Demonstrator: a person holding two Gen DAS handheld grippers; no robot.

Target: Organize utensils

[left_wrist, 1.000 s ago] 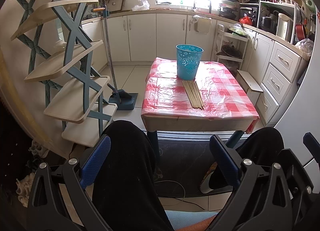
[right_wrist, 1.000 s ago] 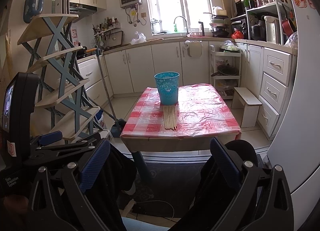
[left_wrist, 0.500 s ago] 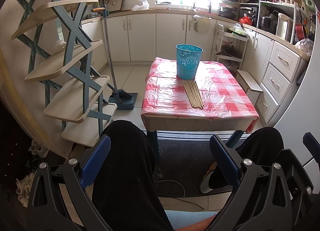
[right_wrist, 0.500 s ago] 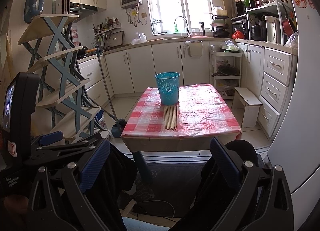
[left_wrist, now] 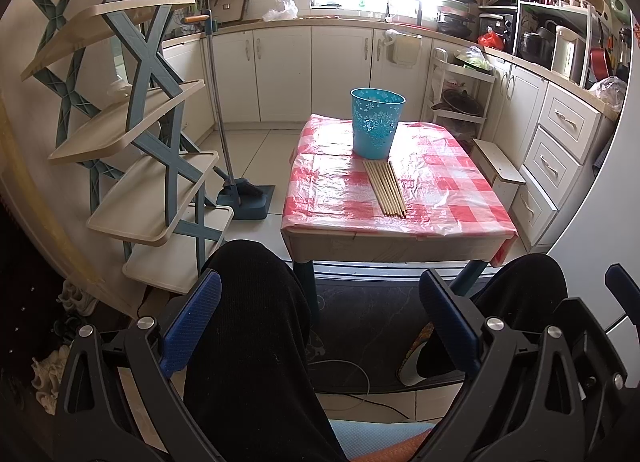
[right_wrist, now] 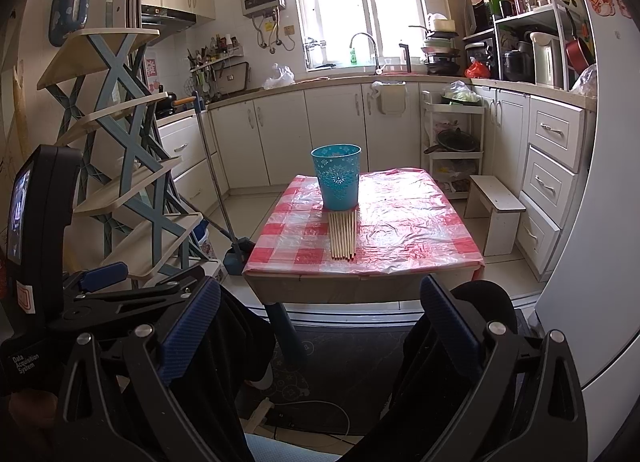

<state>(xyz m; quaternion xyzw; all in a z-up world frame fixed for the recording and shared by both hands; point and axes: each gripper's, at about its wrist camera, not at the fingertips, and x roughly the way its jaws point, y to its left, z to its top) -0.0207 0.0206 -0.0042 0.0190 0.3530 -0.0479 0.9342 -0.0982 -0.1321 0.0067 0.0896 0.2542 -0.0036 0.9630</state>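
Several wooden chopsticks (left_wrist: 385, 187) lie side by side on a low table with a red-and-white checked cover (left_wrist: 440, 197), just in front of an upright blue perforated bin (left_wrist: 377, 122). The chopsticks (right_wrist: 342, 237) and the bin (right_wrist: 337, 175) also show in the right wrist view. My left gripper (left_wrist: 320, 318) is open and empty, held low over the person's knees, well short of the table. My right gripper (right_wrist: 320, 322) is open and empty, also well back from the table. The left gripper's body shows at the left of the right wrist view (right_wrist: 100, 290).
A blue-and-cream folding shelf rack (left_wrist: 132, 133) stands left of the table, with a broom and dustpan (left_wrist: 244, 197) beside it. A small white stool (left_wrist: 500, 169) and drawers (left_wrist: 560, 149) are on the right. The person's black-clad knees (left_wrist: 256, 302) sit before the table.
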